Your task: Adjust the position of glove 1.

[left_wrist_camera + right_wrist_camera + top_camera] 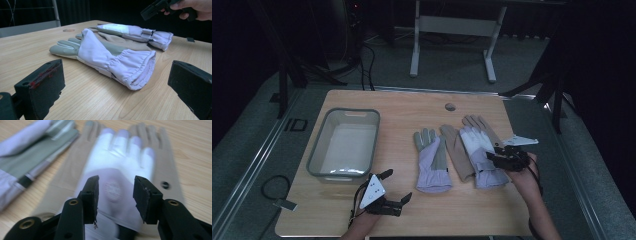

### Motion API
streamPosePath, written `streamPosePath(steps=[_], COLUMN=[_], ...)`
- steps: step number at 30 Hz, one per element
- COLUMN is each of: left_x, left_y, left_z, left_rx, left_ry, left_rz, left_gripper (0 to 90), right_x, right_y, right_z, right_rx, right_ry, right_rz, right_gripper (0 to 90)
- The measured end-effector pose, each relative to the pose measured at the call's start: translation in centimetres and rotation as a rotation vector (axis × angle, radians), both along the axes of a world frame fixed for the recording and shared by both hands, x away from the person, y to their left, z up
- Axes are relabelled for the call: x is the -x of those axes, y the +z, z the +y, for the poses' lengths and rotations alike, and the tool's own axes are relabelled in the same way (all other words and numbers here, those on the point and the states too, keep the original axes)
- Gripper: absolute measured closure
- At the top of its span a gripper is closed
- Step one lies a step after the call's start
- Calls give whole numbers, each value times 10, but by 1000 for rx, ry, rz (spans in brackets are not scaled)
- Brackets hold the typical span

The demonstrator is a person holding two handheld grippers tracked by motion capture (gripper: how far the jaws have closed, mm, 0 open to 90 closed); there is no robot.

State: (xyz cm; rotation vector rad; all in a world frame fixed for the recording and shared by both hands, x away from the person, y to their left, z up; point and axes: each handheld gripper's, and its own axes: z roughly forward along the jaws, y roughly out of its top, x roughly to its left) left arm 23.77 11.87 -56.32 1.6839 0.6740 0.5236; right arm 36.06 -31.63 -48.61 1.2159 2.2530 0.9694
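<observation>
A lavender and grey-green glove (432,162) (100,52) lies flat in the middle of the wooden table (392,107). To its right a white and lavender glove (479,155) (120,162) rests on top of tan gloves (456,150) (67,175). My right gripper (492,153) (116,186) hovers over the cuff end of the white glove, jaws apart and nothing between the pads. My left gripper (398,185) (116,72) sits near the front edge, jaws wide open, pointing at the cuff of the lavender and green glove.
An empty grey plastic basin (319,150) stands at the table's left. A round cable hole (450,106) is near the far edge. A white desk frame (452,25) stands on the floor beyond the table.
</observation>
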Motion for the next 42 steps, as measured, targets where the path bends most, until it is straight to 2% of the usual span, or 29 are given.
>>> streamPosePath(steps=[3,5,11,15,18,22,25,26,30,34,38,42], left_x=[0,0,0,0,0,0,0,0,0,-1,0,0], left_y=[0,0,0,0,0,0,0,0,0,0,0,0], left_z=[0,0,0,0,0,0,0,0,0,0,0,0], left_rx=[0,0,1,0,-1,0,-3,-2,0,-1,-2,0], left_ry=[0,1,2,0,-1,-1,-3,-2,-1,0,0,1], left_rz=[-1,1,3,3,4,3,3,4,5,5,3,5], left_gripper=[8,8,8,8,8,8,8,8,8,8,8,8], right_x=[-5,-8,-16,-26,-29,-29,-26,-25,-18,-13,-7,-1], right_y=[-2,-6,-18,-29,-42,-47,-49,-49,-47,-41,-28,-10], right_z=[-9,-12,-4,3,9,8,9,9,12,10,6,0], right_rx=[24,7,-10,12,87,59,48,33,22,-9,-40,-71], right_ry=[0,20,60,75,90,113,99,84,44,38,19,12], right_rz=[26,49,78,101,104,97,86,94,62,48,48,36], right_gripper=[557,558,558,543,530,603,645,681,760,790,799,804])
